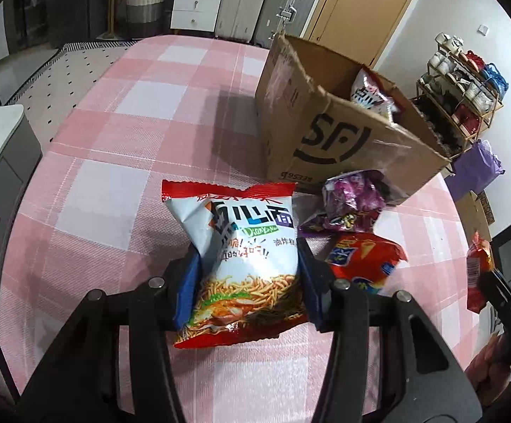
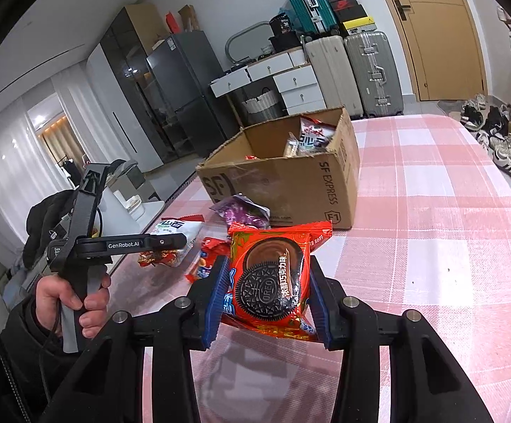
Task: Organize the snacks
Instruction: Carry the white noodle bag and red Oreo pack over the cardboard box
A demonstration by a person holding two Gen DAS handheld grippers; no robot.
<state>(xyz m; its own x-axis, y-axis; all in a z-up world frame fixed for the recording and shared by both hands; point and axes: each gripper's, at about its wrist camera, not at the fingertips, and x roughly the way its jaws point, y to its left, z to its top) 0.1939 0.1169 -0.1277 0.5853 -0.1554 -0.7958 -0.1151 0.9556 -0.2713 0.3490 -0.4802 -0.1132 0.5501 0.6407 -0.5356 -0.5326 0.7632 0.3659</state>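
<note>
My left gripper (image 1: 248, 253) is shut on a white and red noodle snack bag (image 1: 234, 218), held just above the pink checked tablecloth (image 1: 114, 141). My right gripper (image 2: 268, 264) is shut on a red Oreo pack (image 2: 273, 275), its blue pads (image 2: 216, 292) pressing both sides. An open cardboard box (image 1: 343, 141) stands behind, with several snack bags (image 2: 312, 134) inside. In front of the box lie a purple packet (image 1: 354, 201) and a red packet (image 1: 361, 261). In the right wrist view a hand holds the left gripper (image 2: 171, 243) at the left.
Past the far table edge stand suitcases (image 2: 371, 74) and white drawers (image 2: 297, 88). A shoe rack (image 1: 463, 88) and shoes on the floor (image 2: 502, 141) are to the right. The tablecloth right of the box (image 2: 431, 194) is bare.
</note>
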